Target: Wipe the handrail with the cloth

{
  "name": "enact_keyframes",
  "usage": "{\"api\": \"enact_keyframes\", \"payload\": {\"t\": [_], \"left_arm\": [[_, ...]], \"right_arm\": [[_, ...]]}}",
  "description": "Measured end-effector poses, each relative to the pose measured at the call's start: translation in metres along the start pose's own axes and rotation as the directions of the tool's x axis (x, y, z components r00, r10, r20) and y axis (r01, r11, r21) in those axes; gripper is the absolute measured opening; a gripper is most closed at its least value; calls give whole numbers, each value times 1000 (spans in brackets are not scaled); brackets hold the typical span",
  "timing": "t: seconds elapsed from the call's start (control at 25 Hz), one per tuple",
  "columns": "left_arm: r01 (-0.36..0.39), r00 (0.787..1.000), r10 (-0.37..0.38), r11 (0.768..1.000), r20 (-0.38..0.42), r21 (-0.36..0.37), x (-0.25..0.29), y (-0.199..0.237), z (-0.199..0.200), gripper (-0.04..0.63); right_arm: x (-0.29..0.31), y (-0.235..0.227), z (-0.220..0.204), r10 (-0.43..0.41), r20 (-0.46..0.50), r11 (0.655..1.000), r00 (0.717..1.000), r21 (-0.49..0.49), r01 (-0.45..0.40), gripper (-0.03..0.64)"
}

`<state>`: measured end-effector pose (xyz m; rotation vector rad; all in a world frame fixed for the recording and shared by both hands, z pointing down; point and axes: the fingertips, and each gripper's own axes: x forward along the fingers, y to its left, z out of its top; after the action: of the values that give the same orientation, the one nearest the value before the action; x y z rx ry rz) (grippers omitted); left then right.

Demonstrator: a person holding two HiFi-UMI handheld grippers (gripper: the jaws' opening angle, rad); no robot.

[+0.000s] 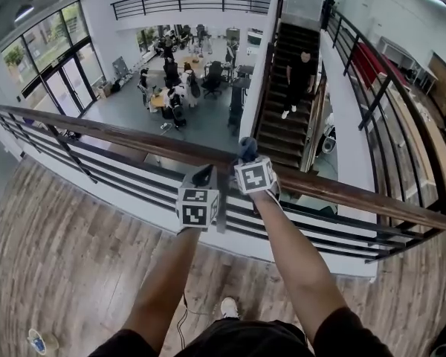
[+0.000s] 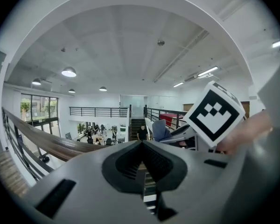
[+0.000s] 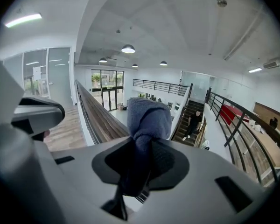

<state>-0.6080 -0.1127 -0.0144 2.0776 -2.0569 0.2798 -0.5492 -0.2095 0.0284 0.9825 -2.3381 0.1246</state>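
Right gripper view: the right gripper (image 3: 141,146) has its fingers clamped on the blue cloth (image 3: 149,115), which is bunched at the wooden handrail (image 3: 95,118). Beside it, the left gripper (image 2: 141,146) has its fingers together with nothing between them. Farther off, a person (image 3: 194,122) is on the staircase (image 3: 183,130).

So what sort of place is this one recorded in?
Probably an upper-floor walkway in an office or lab building, overlooking an open ground floor. A wooden handrail runs along the edge, a staircase leads down, and desks and chairs stand below.
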Motion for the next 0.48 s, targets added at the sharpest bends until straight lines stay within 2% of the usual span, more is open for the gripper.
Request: {"api": "enact_keyframes", "payload": {"t": [0.16,0.28,0.48], "left_arm": [[16,1000,-16,1000,-8,3,1,-12,-4,-2],[22,1000,-22,1000,16,3,-1,-24,-2,-2],[39,999,-39,999,31,13,6,-63,3,-2]], "right_arm": [[-11,-15,-14,-14,-23,1000,1000,-6,14,95],[-20,-30,-26,-25,-28,1000,999,13,25,97],[-40,-64,-45,-38,-32,999,999,21,39,95]]}}
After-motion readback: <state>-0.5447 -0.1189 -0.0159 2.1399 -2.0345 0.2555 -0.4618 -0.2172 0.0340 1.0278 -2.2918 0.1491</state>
